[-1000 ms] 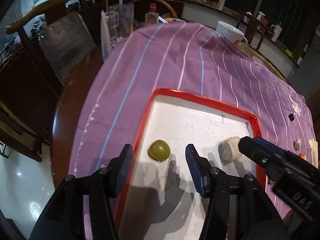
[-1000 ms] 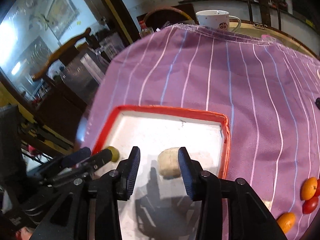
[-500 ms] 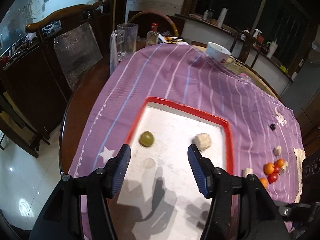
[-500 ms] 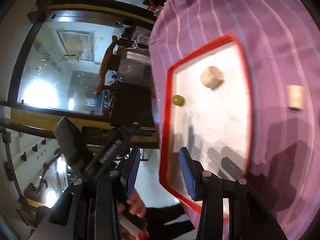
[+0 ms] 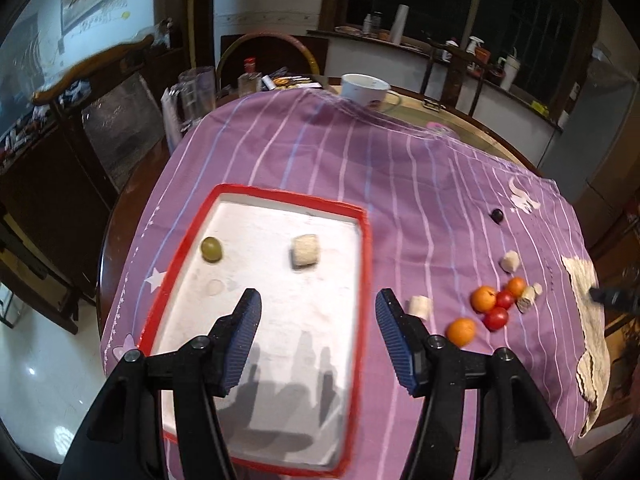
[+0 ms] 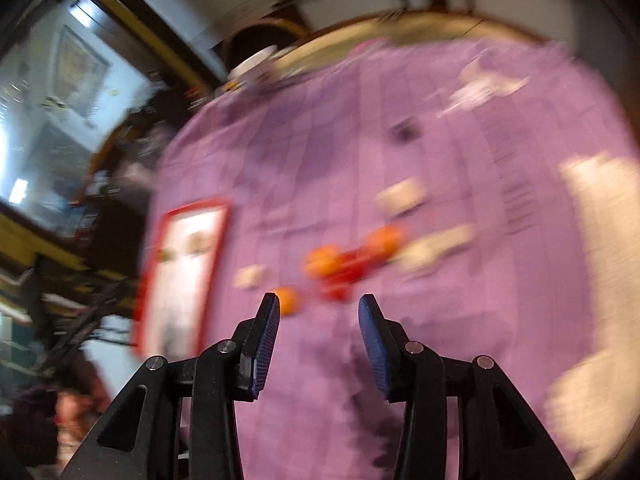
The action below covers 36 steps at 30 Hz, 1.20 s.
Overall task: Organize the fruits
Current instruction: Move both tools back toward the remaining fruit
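Left claw released, empty, above the red-rimmed tray holding a green fruit and a pale chunk, well apart. Right claw also released and empty over the purple cloth on the tabletop; view blurred. Orange fruits and red tomatoes cluster on the cloth right of the tray, another pale chunk just beside the tray's rim.

purple striped cloth covers worktop | white mug at far edge, off the cloth | clear glass jug far left | small bottle beside it | beige towel at right edge | wooden chair left
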Tool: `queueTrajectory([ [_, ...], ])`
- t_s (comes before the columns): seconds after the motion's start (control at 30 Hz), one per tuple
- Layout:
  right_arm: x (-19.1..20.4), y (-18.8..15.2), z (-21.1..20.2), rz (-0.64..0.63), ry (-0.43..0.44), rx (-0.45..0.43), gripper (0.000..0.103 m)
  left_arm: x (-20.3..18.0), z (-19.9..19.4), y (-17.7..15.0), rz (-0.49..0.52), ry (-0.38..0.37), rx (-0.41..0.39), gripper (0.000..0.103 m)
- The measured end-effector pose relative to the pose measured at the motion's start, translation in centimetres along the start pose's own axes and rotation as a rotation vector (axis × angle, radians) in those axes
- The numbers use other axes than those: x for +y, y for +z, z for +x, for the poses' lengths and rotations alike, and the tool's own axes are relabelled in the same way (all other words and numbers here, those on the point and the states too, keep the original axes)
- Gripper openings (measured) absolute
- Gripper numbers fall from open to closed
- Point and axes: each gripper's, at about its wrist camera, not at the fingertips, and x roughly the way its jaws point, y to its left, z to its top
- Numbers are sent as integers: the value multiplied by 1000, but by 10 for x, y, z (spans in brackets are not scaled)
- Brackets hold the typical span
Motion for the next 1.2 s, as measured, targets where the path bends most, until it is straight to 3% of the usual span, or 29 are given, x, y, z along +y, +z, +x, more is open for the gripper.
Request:
queueTrajectory([
  [0.13, -57, 21, -45, -45, -230, -80, 46, -34, -15, -4, 52, 23, -35, 60],
  [0.23, -88, 27, -77, -25, -300, -154, 46, -54, -23, -7, 85, 44, -59, 63],
  [0.37, -106, 14, -86, 47, -229, -213, 44, -72, -23, -11, 106, 63, -66, 66],
  [0.53, -108, -8, -43, 151, -28, -157, 44, -72, -5, -15, 43, 60, -14, 66],
  [0.67, -86, -23, 0, 130, -1, -88, 44, -73, 19, -25, 5, 44, 47, 66],
  [0.83, -67, -34, 48, 97, 25, 0, 44, -93, 41, -45, 58, 4, 91, 66],
  [0.93, -63, -36, 63, 90, 31, 16, 43, -106, 51, -52, 82, -46, 111, 65],
  [1.07, -58, -31, 71, 69, 31, 0, 39, -120, 67, -51, 100, -88, 128, 55],
  [1.2, -54, -25, 80, 36, 47, -8, 39, -129, 84, -47, 112, -129, 142, 55],
])
